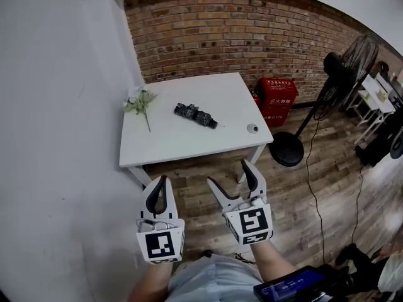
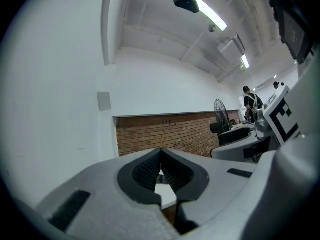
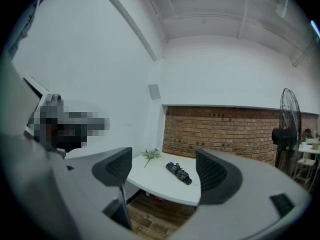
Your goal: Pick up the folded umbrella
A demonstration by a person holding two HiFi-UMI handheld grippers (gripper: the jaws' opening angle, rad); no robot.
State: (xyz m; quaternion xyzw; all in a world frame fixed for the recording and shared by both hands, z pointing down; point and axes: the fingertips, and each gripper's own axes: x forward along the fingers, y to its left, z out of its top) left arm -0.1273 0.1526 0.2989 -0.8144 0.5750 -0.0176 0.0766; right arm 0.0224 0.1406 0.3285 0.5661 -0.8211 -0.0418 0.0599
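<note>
Office: brick wall [image 1: 208, 36], pedestal fan [image 1: 352, 65]

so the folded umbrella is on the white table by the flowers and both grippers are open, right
Not quite. The left gripper is shut, jaw tips touching in the left gripper view; only the right gripper is open. The folded umbrella does lie on the white table by the flowers.

At the centre of the head view, the near edge of the white table [image 1: 189, 142] was found open to the wooden floor [image 1: 302, 190]. The folded umbrella [image 1: 195, 115] was ringed by bare tabletop, with a flower sprig [image 1: 140, 102] to its left and a small round object [image 1: 252, 128] to its lower right set well apart. The table's top and left sides were closed by the brick wall [image 1: 239, 36] and the white wall [image 1: 56, 137].
</note>
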